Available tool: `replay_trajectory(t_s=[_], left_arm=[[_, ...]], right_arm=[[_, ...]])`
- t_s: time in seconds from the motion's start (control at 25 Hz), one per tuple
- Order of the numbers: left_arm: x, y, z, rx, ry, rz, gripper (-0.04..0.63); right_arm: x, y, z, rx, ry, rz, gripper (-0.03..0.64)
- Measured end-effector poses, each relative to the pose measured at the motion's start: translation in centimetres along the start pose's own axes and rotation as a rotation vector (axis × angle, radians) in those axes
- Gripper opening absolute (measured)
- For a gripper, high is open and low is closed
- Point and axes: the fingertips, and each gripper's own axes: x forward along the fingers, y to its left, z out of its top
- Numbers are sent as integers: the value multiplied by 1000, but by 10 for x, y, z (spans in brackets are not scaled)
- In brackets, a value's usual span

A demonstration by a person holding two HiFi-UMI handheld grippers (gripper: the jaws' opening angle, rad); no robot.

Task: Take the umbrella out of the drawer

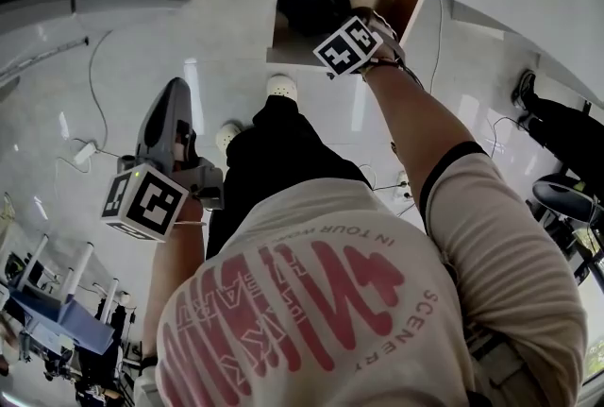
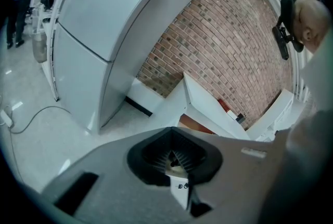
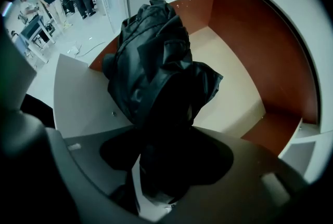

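Black umbrella was clamped in right gripper, hanging over the open drawer; contact with drawer bottom could not be told. Left gripper was closed, empty, held aside over floor.

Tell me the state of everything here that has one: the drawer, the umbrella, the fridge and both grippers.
Drawer: pulled open.
Umbrella: folded up, held over the drawer.
Right gripper: shut on the umbrella.
Left gripper: shut, nothing between its jaws.
Fridge: doors closed.
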Motion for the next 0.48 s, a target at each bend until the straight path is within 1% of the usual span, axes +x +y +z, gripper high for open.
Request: replay_trajectory(t_s=[0.16,0.28,0.48], left_arm=[[-10,-4,7,23,-20,5,5],[-14,-5,10,25,-30,9,5],[-13,-16,15,44,-35,-15,5]], right_arm=[[-13,1,-2,35,-18,-14,268],[-22,-1,-1,63,-36,-25,268],[-37,-4,-5,111,-64,-42,268]])
